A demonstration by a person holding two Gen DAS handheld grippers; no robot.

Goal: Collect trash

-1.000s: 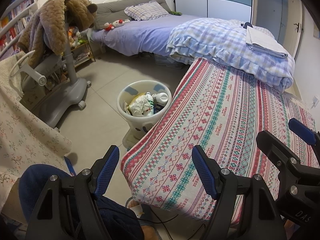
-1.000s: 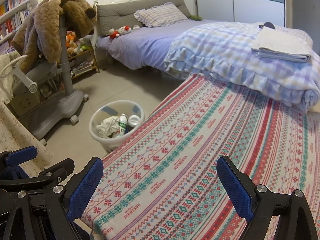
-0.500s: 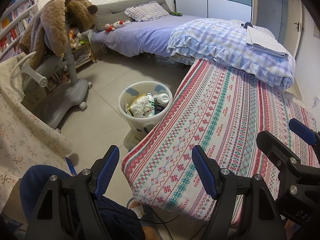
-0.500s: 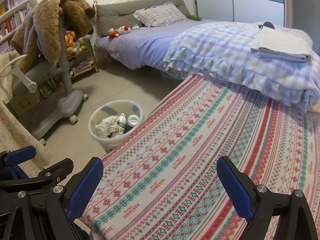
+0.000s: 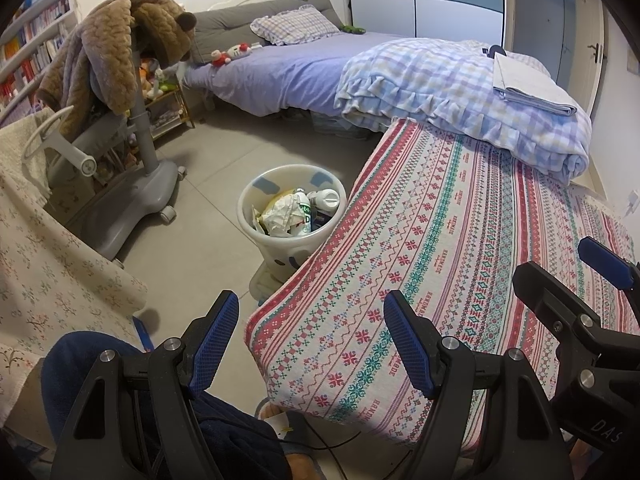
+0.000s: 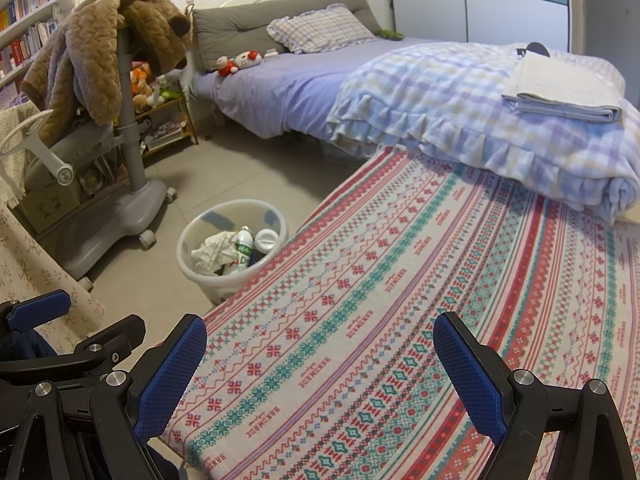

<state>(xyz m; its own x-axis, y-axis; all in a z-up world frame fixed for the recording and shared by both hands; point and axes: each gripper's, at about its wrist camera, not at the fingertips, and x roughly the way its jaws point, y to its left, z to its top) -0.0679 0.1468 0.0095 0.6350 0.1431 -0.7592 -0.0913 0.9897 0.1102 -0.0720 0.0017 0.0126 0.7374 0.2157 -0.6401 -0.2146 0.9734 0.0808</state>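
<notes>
A white waste bin (image 5: 256, 204) stands on the floor beside the patterned table's left edge; it also shows in the right wrist view (image 6: 188, 264). It holds crumpled paper (image 5: 282, 216), a green-labelled bottle (image 6: 243, 250) and a white capped jar (image 5: 326, 199). My left gripper (image 5: 310, 338) is open and empty, low over the table's near left corner. My right gripper (image 6: 320, 364) is open and empty over the table's near part. No loose trash shows on the table.
The table wears a red and teal patterned cloth (image 5: 460, 240). A grey wheeled chair (image 5: 120, 184) with a brown plush coat stands to the left. A floral cloth (image 5: 48, 264) hangs at near left. A bed with a folded checked quilt (image 6: 480, 112) lies behind.
The left wrist view has shifted slightly, so the bin sits a little nearer its centre. Both grippers stay open and empty.
</notes>
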